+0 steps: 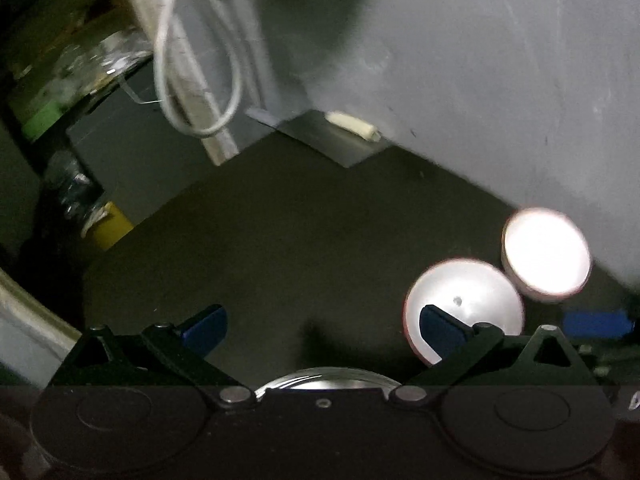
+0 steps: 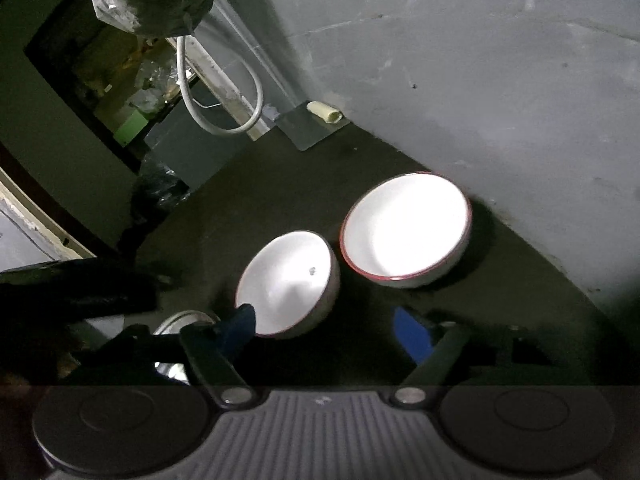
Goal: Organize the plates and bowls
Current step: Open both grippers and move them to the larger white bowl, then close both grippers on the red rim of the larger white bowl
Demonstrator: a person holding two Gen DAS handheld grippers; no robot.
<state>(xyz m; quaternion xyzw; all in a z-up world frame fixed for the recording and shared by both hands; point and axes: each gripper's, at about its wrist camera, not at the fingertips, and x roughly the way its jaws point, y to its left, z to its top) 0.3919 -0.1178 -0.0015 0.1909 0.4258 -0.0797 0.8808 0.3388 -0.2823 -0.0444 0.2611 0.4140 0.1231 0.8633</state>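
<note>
Right wrist view shows the two white bowls side by side on the dark counter, rims nearly touching: the nearer bowl [image 2: 288, 282], which has a small dark speck inside, and the red-rimmed bowl [image 2: 406, 228] behind it, close to the grey wall [image 2: 480, 80]. My right gripper [image 2: 326, 330] has its jaws apart and nothing clamped; its left blue pad [image 2: 240, 322] sits at the nearer bowl's rim and overlaps it in the picture, while the other pad lies beside the bowl, not touching it. I judge I am lining up to pinch that rim.

My left gripper [image 1: 322, 326] hangs spread and empty over bare counter, with the nearer bowl [image 1: 464, 300] off by its right pad. A shiny round thing, perhaps a steel plate [image 1: 326, 380], peeks from under it; I cannot tell more.

Risks as I see them: the glazed rim is smooth and curved, so a shallow pinch could slip or tip the bowl. Nudging it sideways would knock it into the red-rimmed bowl, which has little room before the wall. Both grippers crowd the same spot, so they could collide. The bowls are overexposed in both views and blurred in the left wrist view, so the rim edges are hard to judge.
</note>
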